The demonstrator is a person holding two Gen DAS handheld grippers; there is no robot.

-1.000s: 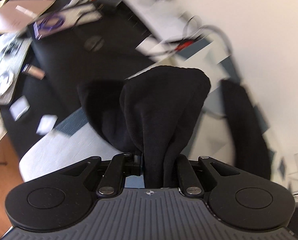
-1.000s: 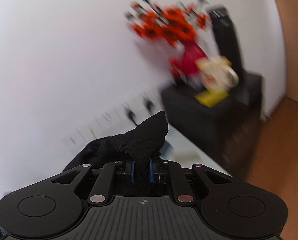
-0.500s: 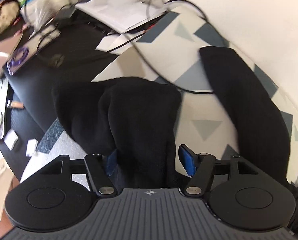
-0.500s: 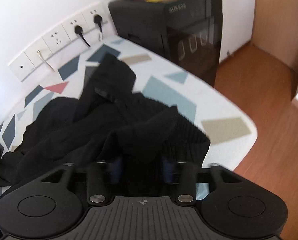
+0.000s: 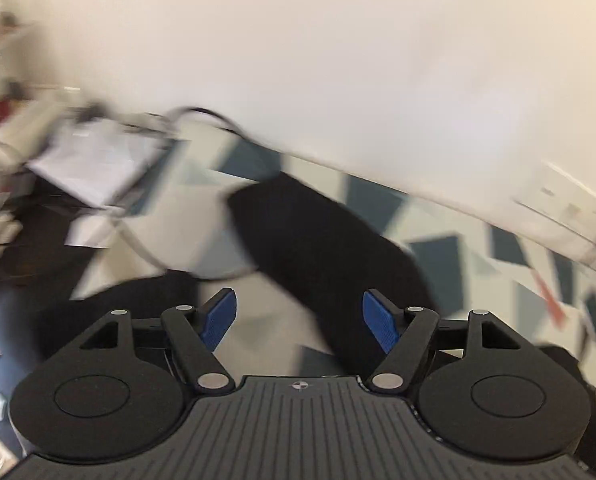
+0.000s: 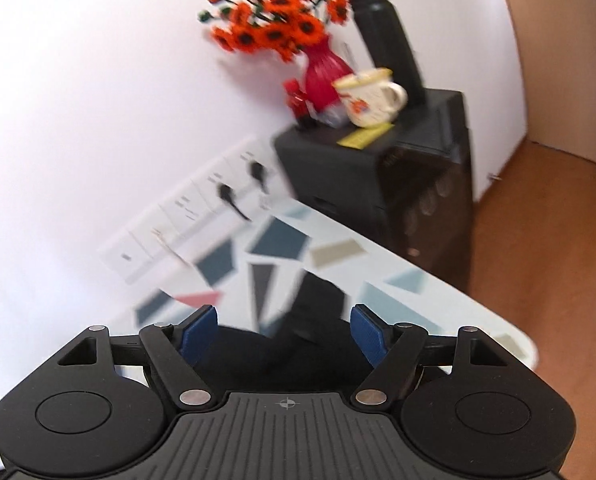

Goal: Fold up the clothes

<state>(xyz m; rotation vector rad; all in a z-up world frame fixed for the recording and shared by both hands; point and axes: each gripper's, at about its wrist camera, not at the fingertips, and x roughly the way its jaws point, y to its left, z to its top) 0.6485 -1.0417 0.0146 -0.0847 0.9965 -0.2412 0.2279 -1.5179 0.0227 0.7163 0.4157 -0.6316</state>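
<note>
A black garment lies on a white table patterned with grey-blue shapes. In the blurred left wrist view one long black part of the garment stretches diagonally across the table beyond my left gripper. Its jaws are opening, blue pads wide apart, gripping nothing. In the right wrist view the garment lies below and ahead of my right gripper. Those jaws are opening too, and the cloth sits on the table beneath them, not pinched.
A black cabinet stands past the table's far end, carrying a red vase of orange flowers, a mug and a dark flask. Wall sockets with plugs line the wall. Papers and cables lie left of the table. Wooden floor is at right.
Both grippers let go of the black cloth and their jaws spread wide. The left gripper swung away and upward, blurring its view; the right view tilted back up toward the cabinet.
</note>
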